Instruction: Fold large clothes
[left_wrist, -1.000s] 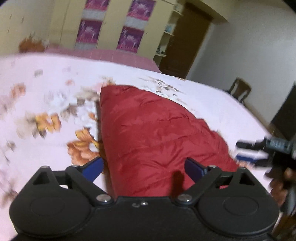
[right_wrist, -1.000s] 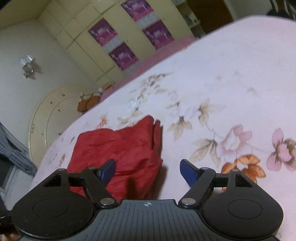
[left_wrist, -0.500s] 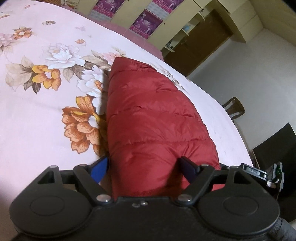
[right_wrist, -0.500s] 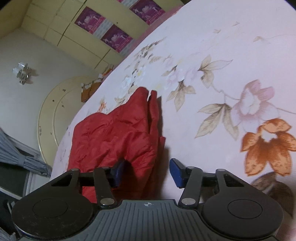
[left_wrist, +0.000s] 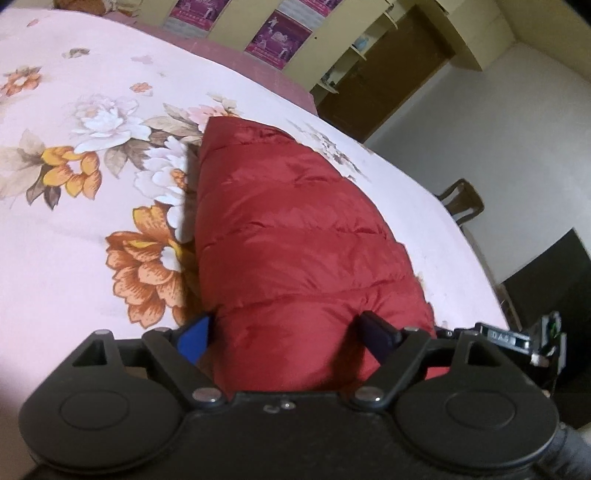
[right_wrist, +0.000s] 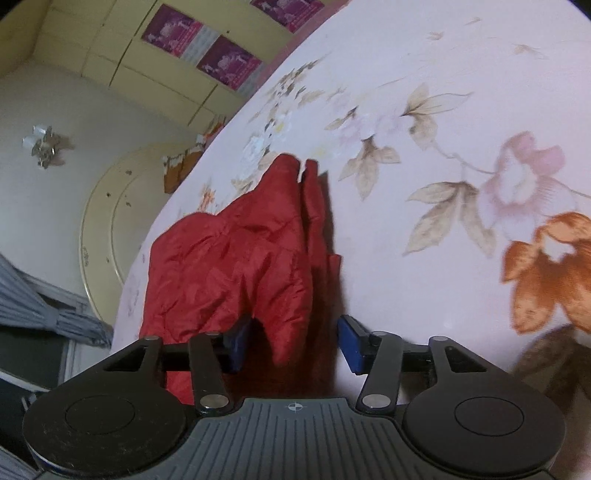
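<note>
A red quilted jacket lies folded lengthwise on a pink floral bedsheet. My left gripper straddles its thick near end. Both blue pads touch the padding, the right one sunk into it, while the jaws are opening slightly. In the right wrist view the red jacket shows crumpled layers. My right gripper is shut on a hanging fold at its near edge, with red cloth filling the gap between the pads. Part of the right gripper shows at the left wrist view's right side.
The bedsheet stretches far on every side of the jacket. A yellow wardrobe with purple posters and a wooden door stand behind. A chair is beyond the bed's right edge. A round headboard and a grey curtain are nearby.
Both grippers came down and forward onto the jacket's near end. The right jaws narrowed onto the fold. The left jaws narrowed a little around the thick end.
</note>
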